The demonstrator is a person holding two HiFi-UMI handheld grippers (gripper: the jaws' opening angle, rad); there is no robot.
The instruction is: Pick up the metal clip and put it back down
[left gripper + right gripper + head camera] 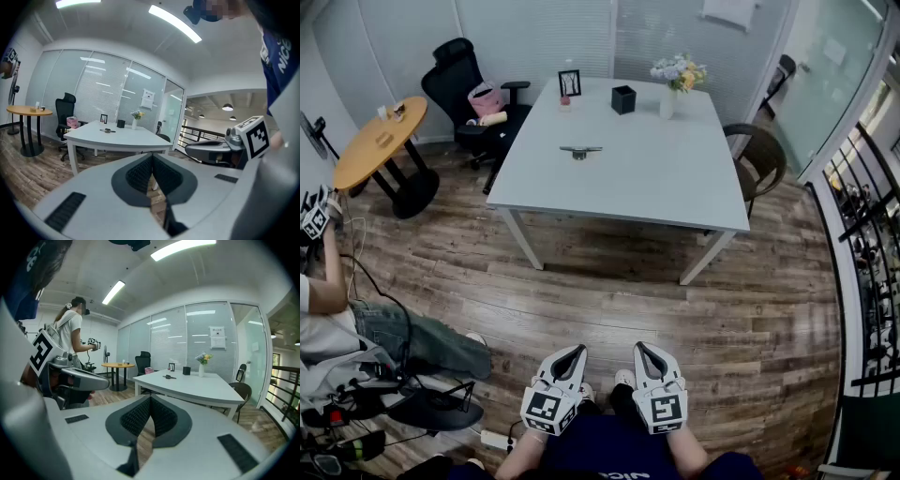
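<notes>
Down at 6 o'clock in the head view, over a wooden floor (609,291): left tongs (578,350) and right tongs (639,347), side by side, both closed pad to pad with nothing between, both well short of the white surface (675,187). Far up at 12 o'clock, lying flat near the middle of that surface: the metal clip (580,150), untouched, well apart from either tongs. Beyond the clip, along the far edge: a small picture frame (569,83) at 11 o'clock, a black square holder (623,99) at 12, a white vase of flowers (673,89) at 1. Off the surface at 10 o'clock, a black office chair (459,80) and a round wooden table (380,141); at 2 o'clock, a brown wicker chair (764,155); at 8 o'clock, another person (323,323) amid cables
</notes>
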